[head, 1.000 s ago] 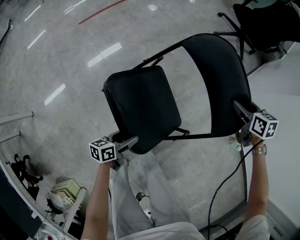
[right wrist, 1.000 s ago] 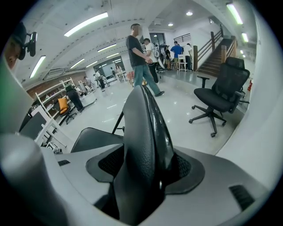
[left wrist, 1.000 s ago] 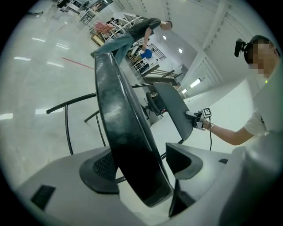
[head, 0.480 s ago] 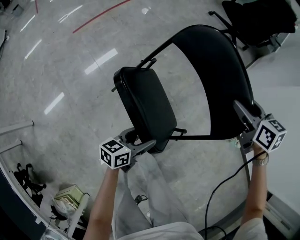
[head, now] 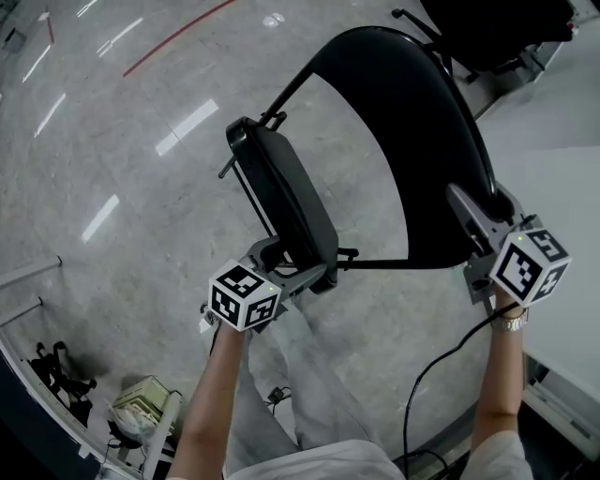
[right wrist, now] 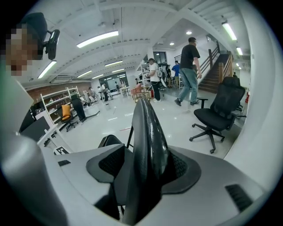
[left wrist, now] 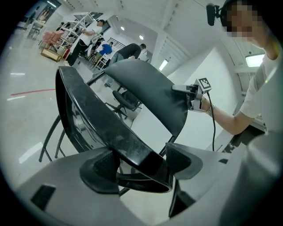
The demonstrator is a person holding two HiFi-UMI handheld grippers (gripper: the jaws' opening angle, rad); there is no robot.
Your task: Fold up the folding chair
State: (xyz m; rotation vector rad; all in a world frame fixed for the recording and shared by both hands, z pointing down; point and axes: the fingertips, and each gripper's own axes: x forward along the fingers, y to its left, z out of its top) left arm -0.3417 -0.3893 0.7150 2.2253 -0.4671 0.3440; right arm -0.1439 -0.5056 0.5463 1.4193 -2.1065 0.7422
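A black folding chair stands on the grey floor in front of me. Its seat (head: 281,202) is tipped up steeply, almost on edge. My left gripper (head: 298,274) is shut on the seat's front edge (left wrist: 132,152), with one jaw on each side of the padding. The curved backrest (head: 422,141) rises at the right. My right gripper (head: 483,220) is shut on the backrest's top edge (right wrist: 148,132). From the left gripper view the right gripper (left wrist: 183,90) shows on the backrest (left wrist: 150,88).
A black office chair (head: 506,28) on castors stands behind the folding chair, also seen in the right gripper view (right wrist: 219,110). A white table (head: 562,244) lies at the right. Clutter and a box (head: 141,398) sit at the lower left. People (right wrist: 190,73) walk in the background.
The seat has swung up from nearly flat to almost on edge, lifted by my left gripper. The right gripper has kept its hold on the backrest.
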